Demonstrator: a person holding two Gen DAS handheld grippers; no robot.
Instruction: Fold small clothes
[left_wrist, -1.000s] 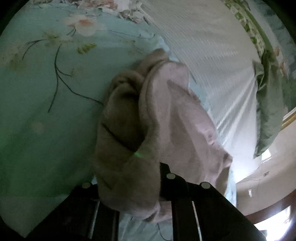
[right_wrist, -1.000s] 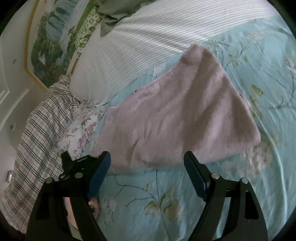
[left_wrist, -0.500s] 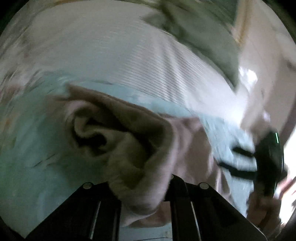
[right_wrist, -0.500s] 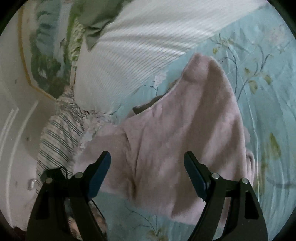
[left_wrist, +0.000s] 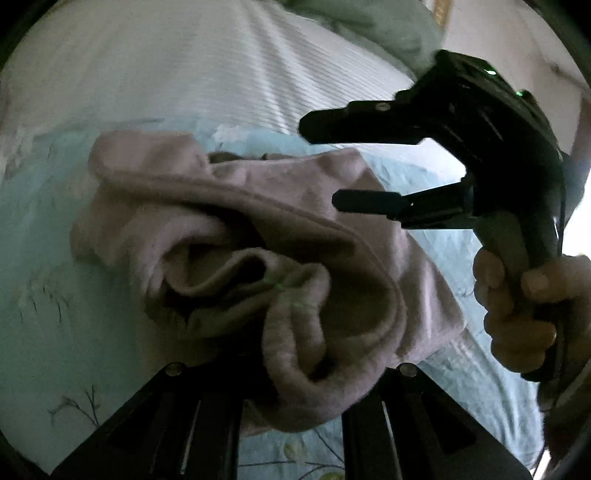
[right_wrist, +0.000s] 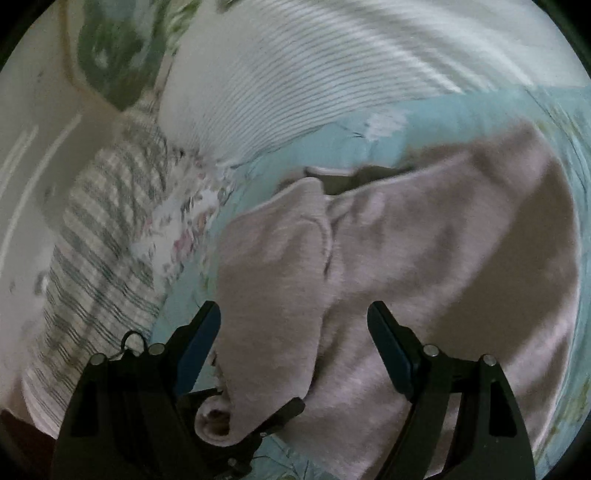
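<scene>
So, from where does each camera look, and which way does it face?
Left wrist: sits on the left hand-held gripper, looks down at the bunched pink fleece garment it pinches; shows the right hand-held gripper and the person's hand.
Right wrist: sits on the right hand-held gripper, looks down over the garment toward the white striped pillow; its open fingers show, with the left hand-held gripper below.
Shared: garment, pillow, light blue floral bedsheet.

Left tool (left_wrist: 295, 373) tips buried in pink garment (left_wrist: 295, 229), checked cloth (right_wrist: 99, 258) blurred
</scene>
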